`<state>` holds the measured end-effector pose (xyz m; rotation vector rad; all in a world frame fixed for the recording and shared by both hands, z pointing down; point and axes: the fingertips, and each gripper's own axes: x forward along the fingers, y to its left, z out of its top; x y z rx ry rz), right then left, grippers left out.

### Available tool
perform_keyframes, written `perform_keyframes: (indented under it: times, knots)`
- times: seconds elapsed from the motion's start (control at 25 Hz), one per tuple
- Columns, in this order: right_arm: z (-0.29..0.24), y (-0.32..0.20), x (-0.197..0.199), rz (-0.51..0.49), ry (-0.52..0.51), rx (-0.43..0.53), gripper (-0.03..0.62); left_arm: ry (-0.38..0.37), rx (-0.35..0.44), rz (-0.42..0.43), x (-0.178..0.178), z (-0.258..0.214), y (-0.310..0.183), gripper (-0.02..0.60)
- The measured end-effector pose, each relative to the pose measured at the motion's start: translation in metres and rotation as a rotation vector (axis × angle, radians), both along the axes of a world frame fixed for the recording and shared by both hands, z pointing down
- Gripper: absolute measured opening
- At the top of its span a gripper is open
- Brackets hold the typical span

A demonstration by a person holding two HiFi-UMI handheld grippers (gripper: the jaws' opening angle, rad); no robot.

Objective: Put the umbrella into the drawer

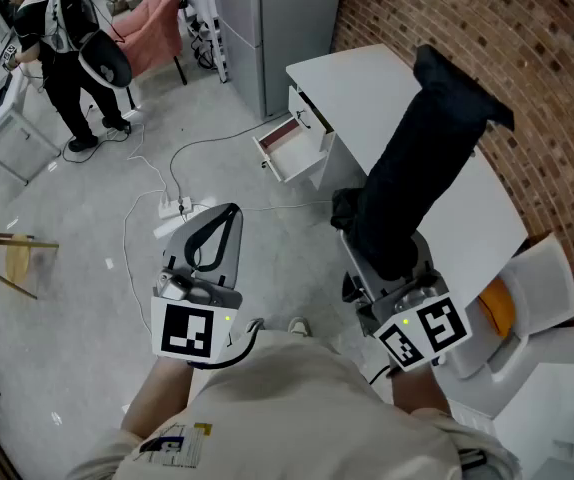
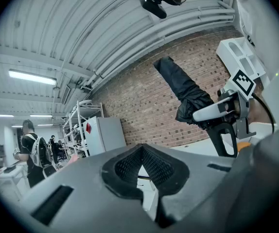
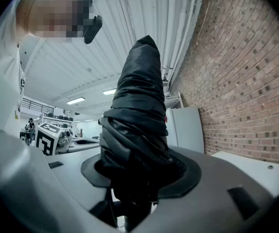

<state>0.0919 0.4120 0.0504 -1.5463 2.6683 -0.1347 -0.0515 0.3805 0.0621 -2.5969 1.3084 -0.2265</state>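
My right gripper (image 3: pixel 142 176) clamps the folded black umbrella (image 3: pixel 139 106) — crumpled, glossy fabric in a tapering roll — held out level by the flat white counter (image 1: pixel 357 88). The counter's small drawer (image 1: pixel 289 150) stands pulled open. My left gripper (image 2: pixel 140 164) is empty — ribbed pads closed together.

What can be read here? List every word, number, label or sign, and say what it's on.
No readable words or numbers anywhere.
Left cube, on the left hand-held gripper: black-and-white square marker, no letters.
Right cube, on the right hand-held gripper: same kind of marker.
Shirt print: too small to read.
Red sticker on the white cabinet: too small to read.
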Motion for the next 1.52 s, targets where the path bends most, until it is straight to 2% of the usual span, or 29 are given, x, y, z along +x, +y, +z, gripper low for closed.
perform_keyframes:
  times: [0.24,0.72,1.28,1.52]
  knots:
    - [-0.001,0.002,-0.002,-0.001,-0.031,-0.016,0.225,0.016,-0.023,0.012,0.000,0.001,0.004,0.007]
    - [0.007,0.007,0.018,-0.023,0.002,-0.038,0.227,0.013,-0.030,0.005,0.024,0.002,0.010,0.007]
    - [0.023,0.004,0.051,-0.081,0.026,-0.074,0.227,0.022,-0.047,-0.039,0.061,0.012,0.017,0.006]
    - [0.030,-0.005,0.054,-0.099,0.019,-0.086,0.227,0.009,-0.046,-0.060,0.064,0.018,0.016,0.008]
